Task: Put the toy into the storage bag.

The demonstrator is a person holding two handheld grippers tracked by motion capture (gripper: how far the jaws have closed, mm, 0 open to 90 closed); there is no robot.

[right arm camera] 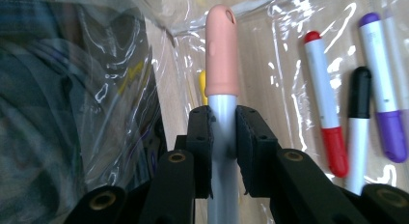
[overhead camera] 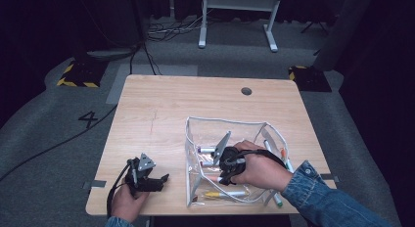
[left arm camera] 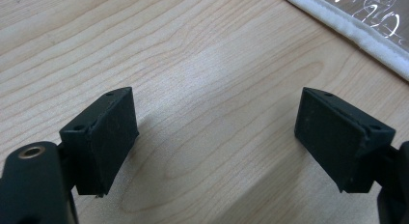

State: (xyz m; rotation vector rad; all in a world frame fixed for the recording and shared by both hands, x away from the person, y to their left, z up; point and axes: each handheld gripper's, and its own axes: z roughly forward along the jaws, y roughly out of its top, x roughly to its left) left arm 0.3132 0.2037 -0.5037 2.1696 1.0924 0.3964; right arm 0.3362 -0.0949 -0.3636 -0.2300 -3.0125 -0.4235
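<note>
The right tool [right arm camera: 223, 132] is clamped on a grey marker with a peach cap [right arm camera: 221, 50], its jaws pressing the barrel just below the cap. Tool and marker sit inside the clear plastic pouch [overhead camera: 192, 139], which lies open on the wooden counter [overhead camera: 156, 109]. Within the pouch, beside the held marker, lie a red-capped marker [right arm camera: 325, 103], a black-capped one [right arm camera: 359, 108] and a purple one [right arm camera: 383, 93]. The left tool [left arm camera: 217, 137] rests on the counter just outside the pouch's white-trimmed edge, jaws wide apart and empty.
</note>
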